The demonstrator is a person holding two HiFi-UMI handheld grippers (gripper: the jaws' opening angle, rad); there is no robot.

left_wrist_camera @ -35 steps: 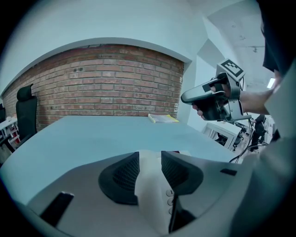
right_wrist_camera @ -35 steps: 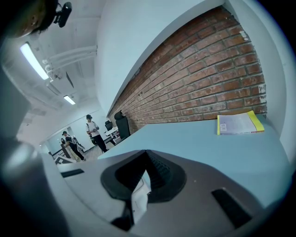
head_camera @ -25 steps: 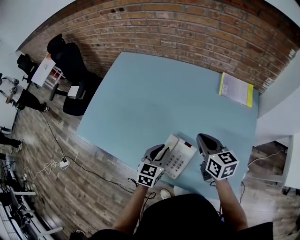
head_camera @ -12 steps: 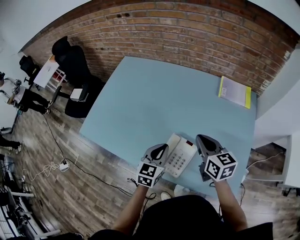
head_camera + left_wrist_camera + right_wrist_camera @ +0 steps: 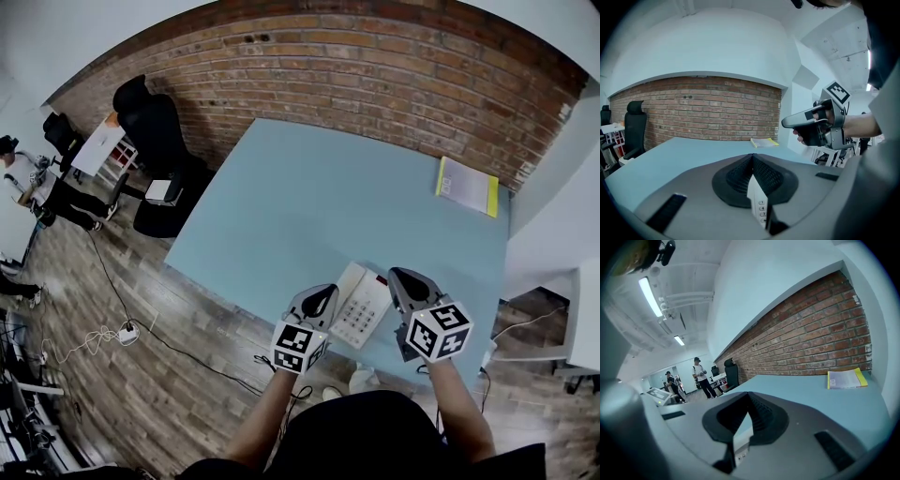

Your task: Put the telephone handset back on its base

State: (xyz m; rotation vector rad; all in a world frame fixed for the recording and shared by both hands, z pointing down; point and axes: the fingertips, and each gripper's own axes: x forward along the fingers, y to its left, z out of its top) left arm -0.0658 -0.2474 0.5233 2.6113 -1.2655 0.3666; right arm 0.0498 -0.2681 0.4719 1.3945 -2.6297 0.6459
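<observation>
A white telephone point(image 5: 364, 309) with a keypad sits at the near edge of the light blue table point(image 5: 319, 206). Its handset point(image 5: 345, 283) lies along the left side of the base. My left gripper point(image 5: 319, 298) hovers just left of the phone, jaws shut and empty. In the left gripper view the pads meet at the tip point(image 5: 752, 157), with the keypad point(image 5: 760, 208) showing below. My right gripper point(image 5: 405, 279) hangs just right of the phone, also shut on nothing, its tips point(image 5: 749, 395) touching. The left gripper view shows the right gripper point(image 5: 787, 123) in a hand.
A yellow-edged booklet point(image 5: 471, 186) lies at the table's far right, near the brick wall point(image 5: 375, 66). A black office chair point(image 5: 155, 131) stands off the table's left edge. People point(image 5: 37, 187) stand far left. A cable and power strip point(image 5: 128, 330) lie on the wooden floor.
The left gripper's jaws have closed and its tip has come off the handset's left edge. The right gripper has stayed beside the phone. The head view has tilted slightly.
</observation>
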